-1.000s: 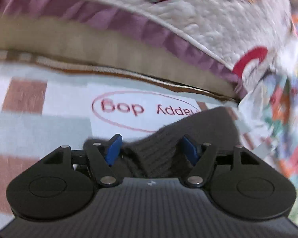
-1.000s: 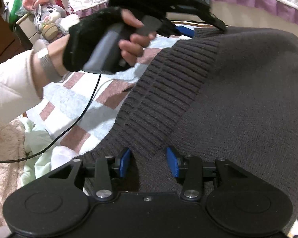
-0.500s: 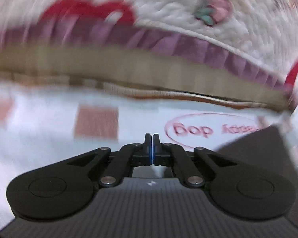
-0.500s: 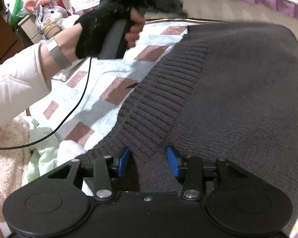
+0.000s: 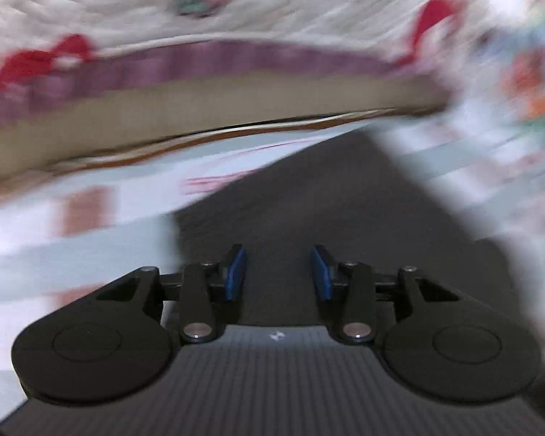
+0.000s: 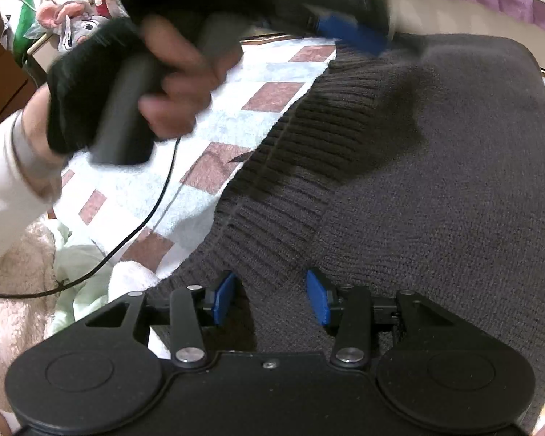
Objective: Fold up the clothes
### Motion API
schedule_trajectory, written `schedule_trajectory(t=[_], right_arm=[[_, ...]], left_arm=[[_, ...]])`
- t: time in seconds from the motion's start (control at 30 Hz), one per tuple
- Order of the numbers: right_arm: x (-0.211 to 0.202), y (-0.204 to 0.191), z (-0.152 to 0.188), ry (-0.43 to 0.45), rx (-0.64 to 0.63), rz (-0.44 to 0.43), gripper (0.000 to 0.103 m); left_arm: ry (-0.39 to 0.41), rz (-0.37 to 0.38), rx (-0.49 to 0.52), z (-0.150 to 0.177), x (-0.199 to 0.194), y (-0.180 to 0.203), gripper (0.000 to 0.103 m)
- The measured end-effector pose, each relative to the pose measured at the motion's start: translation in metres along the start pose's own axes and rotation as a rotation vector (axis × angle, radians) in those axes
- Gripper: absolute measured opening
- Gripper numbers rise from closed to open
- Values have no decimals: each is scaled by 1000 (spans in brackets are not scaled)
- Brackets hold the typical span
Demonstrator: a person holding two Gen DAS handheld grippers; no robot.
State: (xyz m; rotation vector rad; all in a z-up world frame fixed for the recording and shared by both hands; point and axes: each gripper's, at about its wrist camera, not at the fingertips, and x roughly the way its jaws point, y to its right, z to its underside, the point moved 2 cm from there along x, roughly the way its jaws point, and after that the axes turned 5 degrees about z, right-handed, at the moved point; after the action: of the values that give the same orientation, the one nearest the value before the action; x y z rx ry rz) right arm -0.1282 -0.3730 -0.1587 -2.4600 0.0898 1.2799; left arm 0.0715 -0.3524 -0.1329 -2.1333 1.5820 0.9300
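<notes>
A dark grey knitted sweater [image 6: 436, 181] lies folded on the checked bedspread [image 6: 214, 109]. My right gripper [image 6: 270, 298] sits low over its ribbed hem [image 6: 301, 167] near the front edge. Its jaws are opening, with knit fabric lying between the pads and not pinched. The left wrist view is blurred by motion. There my left gripper [image 5: 278, 272] hangs over the sweater [image 5: 309, 196], its jaws opening and nothing gripped. In the right wrist view a gloved hand [image 6: 101, 83] holds that gripper above the sweater's far edge, and one blue finger [image 6: 348, 34] shows.
A quilted cover with a purple frill [image 5: 218, 58] hangs along the far side of the bed. A black cable [image 6: 156, 203] trails over the bedspread on the left. Pale green and pink cloth [image 6: 83, 272] is bunched at the near left. Soft toys [image 6: 80, 25] sit at the back left.
The left gripper let go of the sweater's ribbed edge, shut empty as it swung left, then came back over the sweater and opened. The right gripper stayed put, its jaws a little wider.
</notes>
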Motion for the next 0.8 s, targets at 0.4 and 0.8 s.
schedule_trajectory(t=[0.4, 0.8], right_arm=[[-83, 80, -52, 216, 229, 298, 66], [-37, 185, 1, 157, 715, 70, 67]], left_arm=[[-50, 103, -437, 32, -43, -72, 45], [-204, 374, -636, 67, -46, -52, 53]])
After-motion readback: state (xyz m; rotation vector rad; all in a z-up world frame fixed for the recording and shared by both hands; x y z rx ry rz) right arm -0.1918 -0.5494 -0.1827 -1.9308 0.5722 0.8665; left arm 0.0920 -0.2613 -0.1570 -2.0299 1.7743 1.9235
